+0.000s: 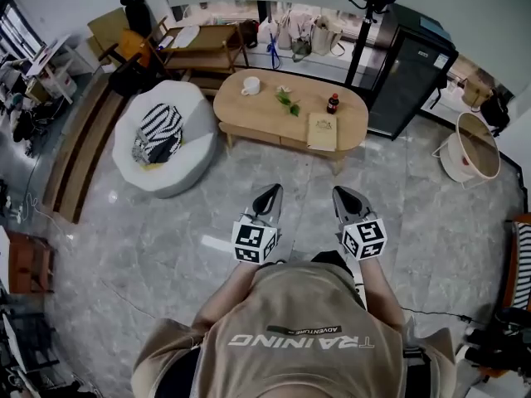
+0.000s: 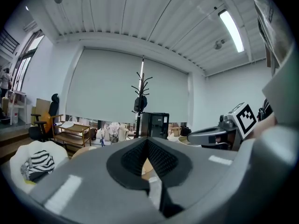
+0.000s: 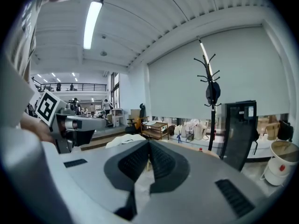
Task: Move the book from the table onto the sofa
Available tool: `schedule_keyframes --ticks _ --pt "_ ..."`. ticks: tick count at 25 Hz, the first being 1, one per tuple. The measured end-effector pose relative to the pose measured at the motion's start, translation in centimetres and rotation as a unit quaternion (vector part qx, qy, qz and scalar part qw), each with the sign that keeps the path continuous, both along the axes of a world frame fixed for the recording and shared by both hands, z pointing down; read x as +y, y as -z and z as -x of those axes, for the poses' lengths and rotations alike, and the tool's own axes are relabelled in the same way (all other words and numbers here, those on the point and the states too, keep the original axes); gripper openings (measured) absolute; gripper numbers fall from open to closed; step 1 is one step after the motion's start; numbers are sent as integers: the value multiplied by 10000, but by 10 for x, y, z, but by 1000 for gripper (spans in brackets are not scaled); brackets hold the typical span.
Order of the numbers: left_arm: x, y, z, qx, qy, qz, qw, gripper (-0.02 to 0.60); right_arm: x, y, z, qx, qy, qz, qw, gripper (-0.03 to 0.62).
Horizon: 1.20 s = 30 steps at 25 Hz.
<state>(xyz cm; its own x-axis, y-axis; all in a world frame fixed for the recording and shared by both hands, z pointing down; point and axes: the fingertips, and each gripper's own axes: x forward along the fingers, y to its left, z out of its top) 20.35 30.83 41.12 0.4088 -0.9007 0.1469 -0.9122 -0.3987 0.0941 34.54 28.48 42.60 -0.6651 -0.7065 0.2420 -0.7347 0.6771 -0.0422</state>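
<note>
Ahead, open floor fronts the table's near edge.

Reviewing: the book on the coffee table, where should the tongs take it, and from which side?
Probably its near edge, coming in low from the near side. The book lies flat, close to the near rim of the table, and the bottle stands right behind it, crowding the far side.

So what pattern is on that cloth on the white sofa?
Black and white stripes on the cloth; the head view shows it best.
</note>
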Motion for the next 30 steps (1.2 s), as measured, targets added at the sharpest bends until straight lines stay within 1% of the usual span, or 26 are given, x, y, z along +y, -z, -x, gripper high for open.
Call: schedule_keyframes --ticks 4,7,11,15,20,24,28,30 --pt "-8 -16 13 236 83 159 9996 -5 -8 -9 2 82 -25 63 9999 5" --pt "-3 -32 12 343 168 362 9986 -5 -2 -21 -11 203 -60 243 9995 5" --pt "-20 -33 8 298 160 355 9988 -5 -19 -23 -18 139 -99 305 9994 5" --pt "-30 -39 -6 254 126 525 9982 -4 -35 -34 -25 189 65 384 9991 5" --pt "-58 -20 -19 80 263 351 9990 -5 -74 -37 -42 4 108 386 9992 5" --pt "-86 -17 -33 -64 306 329 9990 -4 -98 -44 -57 -182 163 428 9988 5" --pt "-115 -5 -55 4 279 165 9995 -5 -123 -53 -79 -179 237 471 9985 5" --pt "-129 -3 -62 -76 290 151 9994 -5 -136 -58 -88 -177 204 528 9982 5"
